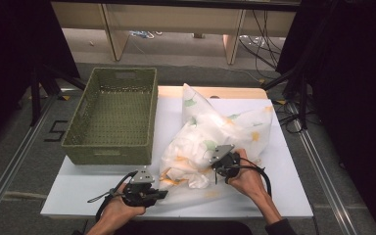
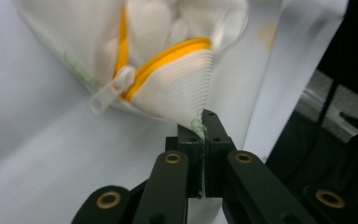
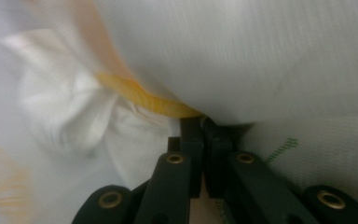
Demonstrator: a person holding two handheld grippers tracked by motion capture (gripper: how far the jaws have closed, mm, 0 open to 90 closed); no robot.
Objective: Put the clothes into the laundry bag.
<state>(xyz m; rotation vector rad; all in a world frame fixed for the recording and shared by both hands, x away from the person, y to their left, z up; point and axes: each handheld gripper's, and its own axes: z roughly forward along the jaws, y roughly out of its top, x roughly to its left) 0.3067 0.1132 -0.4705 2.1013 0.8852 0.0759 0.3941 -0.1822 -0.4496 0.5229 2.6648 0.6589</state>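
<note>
Left tongs (image 2: 204, 122) and right tongs (image 3: 204, 125) each pinch the mesh bag (image 1: 210, 139) tight.

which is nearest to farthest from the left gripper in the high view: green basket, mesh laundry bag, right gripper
1. mesh laundry bag, its corner pinched in the left gripper, to its right.
2. right gripper, farther right, on the bag.
3. green basket, behind, at the table's left.

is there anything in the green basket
No, the woven green basket on the left of the table shows only its bare bottom in the high view, and the mesh bag lies beside it.
</note>
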